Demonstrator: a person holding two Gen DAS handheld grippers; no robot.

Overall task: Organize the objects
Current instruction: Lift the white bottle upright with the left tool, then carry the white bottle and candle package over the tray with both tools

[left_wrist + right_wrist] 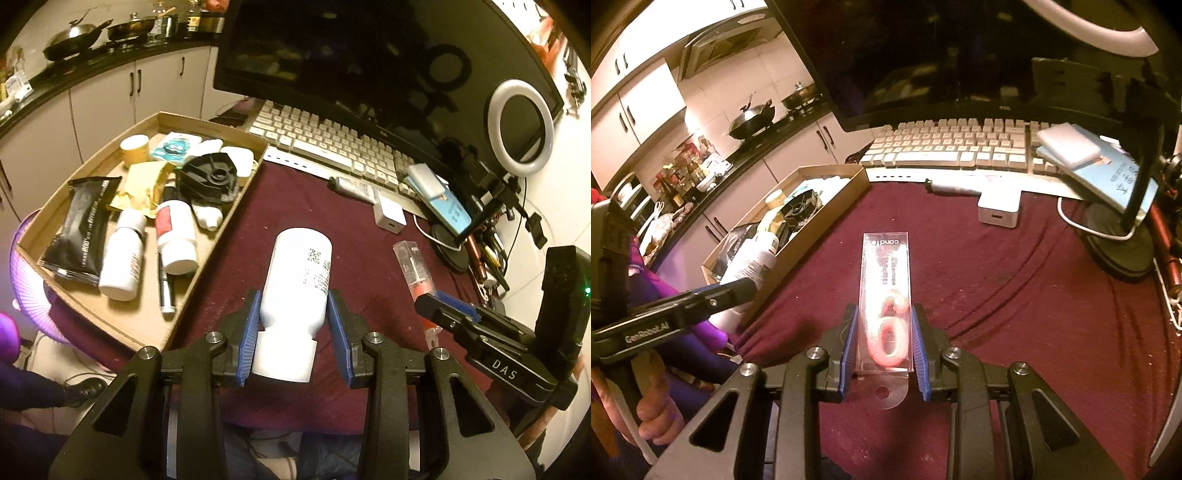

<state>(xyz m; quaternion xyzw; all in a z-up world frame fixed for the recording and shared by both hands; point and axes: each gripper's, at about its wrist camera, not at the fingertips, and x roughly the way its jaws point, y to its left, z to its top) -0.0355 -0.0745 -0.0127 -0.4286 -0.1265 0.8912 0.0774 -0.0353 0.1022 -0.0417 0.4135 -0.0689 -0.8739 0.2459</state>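
Above the counter's [1015, 295] near edge, the left hand-held gripper [294, 332] is clamping a white bottle [299, 280] by its lower body, cap toward the camera, base pointing toward the far edge. Beside it, the right hand-held gripper [884, 347] is pinching a clear candle package [885, 295] holding a pink numeral candle, hang tab toward the camera. Along the counter's left edge a cardboard tray [207, 254] is lying, filled with bottles, a black pouch and a black round part. At the far edge, a keyboard [960, 147] is sitting under a dark monitor [369, 55], with a white charger [999, 210] just in front.
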